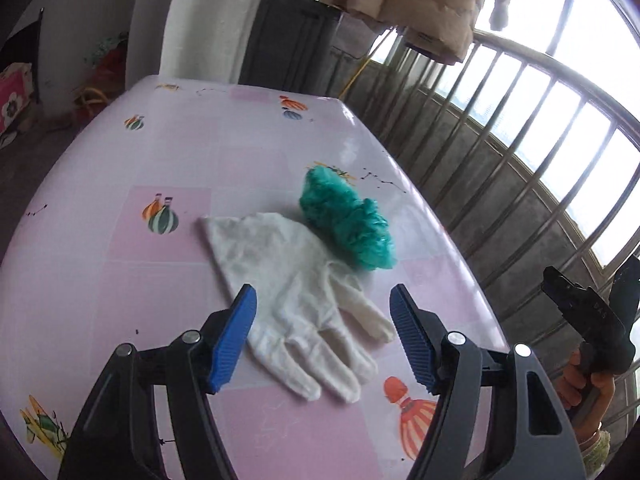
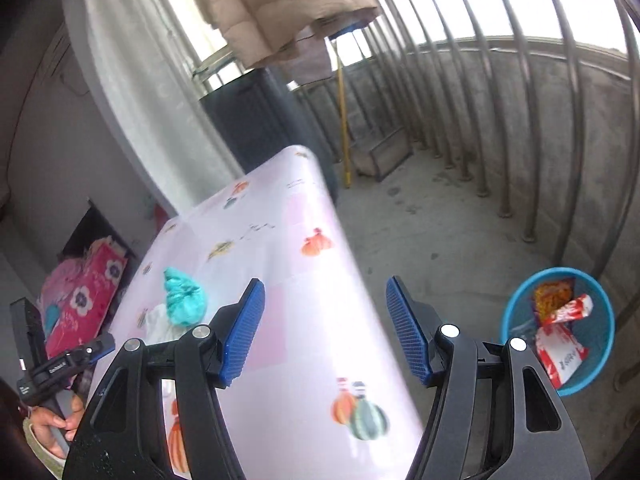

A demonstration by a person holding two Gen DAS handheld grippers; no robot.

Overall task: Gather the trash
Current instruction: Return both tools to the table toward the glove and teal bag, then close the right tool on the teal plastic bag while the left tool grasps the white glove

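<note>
A white glove (image 1: 296,292) lies flat on the pink table (image 1: 120,240), with a crumpled teal plastic bag (image 1: 346,220) touching its far side. My left gripper (image 1: 323,300) is open, its blue pads either side of the glove's fingers, just above it. My right gripper (image 2: 325,294) is open and empty over the table's right edge (image 2: 320,320); the teal bag (image 2: 182,296) and glove (image 2: 160,324) lie to its left. A blue bin (image 2: 596,344) on the floor at right holds several snack wrappers (image 2: 556,304).
A metal railing (image 1: 520,128) runs along the table's right side. A beige coat (image 2: 276,4) hangs overhead. A yellow-handled broom (image 2: 343,120) and dustpan (image 2: 384,156) stand beyond the table. Pink floral boxes (image 2: 84,300) sit on the floor left.
</note>
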